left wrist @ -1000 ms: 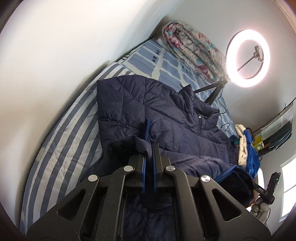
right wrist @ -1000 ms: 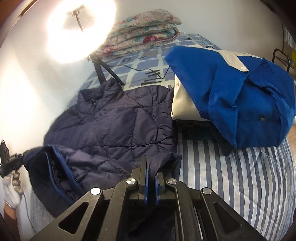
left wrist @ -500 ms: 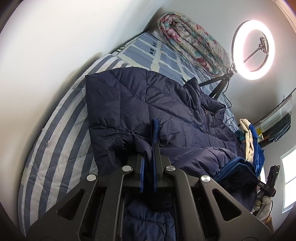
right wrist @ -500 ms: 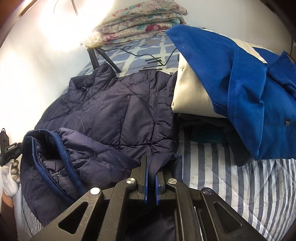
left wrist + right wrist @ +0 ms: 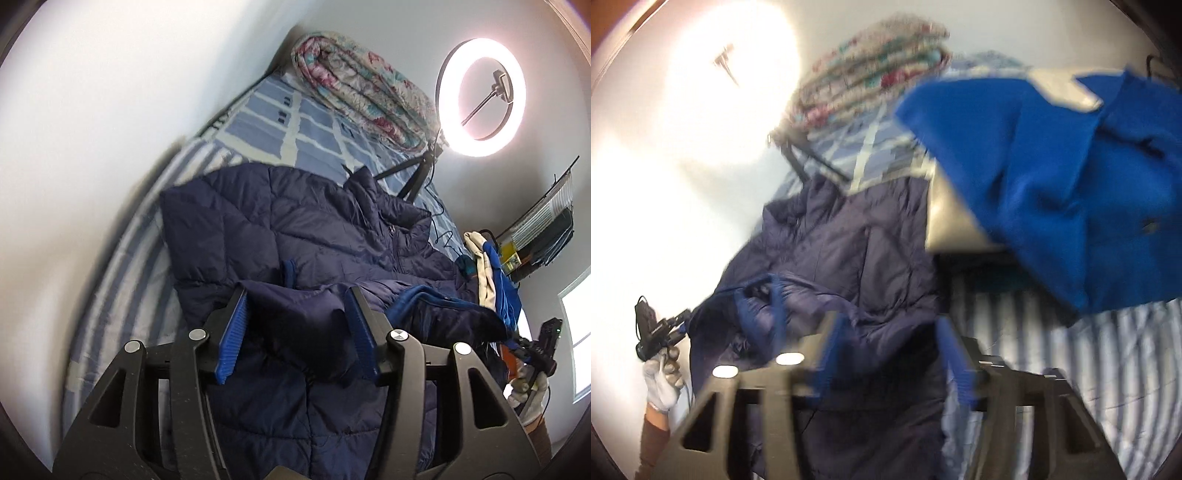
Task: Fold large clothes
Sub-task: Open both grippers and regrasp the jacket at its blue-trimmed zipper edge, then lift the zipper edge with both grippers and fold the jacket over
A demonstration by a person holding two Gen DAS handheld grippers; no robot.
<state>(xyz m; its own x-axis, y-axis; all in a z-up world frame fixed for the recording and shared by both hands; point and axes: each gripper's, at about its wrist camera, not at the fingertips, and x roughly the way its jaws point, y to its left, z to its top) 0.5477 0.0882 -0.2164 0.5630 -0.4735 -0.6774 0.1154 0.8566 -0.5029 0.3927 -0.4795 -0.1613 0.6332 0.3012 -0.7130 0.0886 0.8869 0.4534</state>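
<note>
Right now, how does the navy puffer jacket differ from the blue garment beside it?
The navy puffer jacket is dark, quilted and spread across the bed with its hem folded up; the blue garment is bright, smooth, with a cream panel, and sits heaped on a pile. Both lie on the striped bedsheet.
</note>
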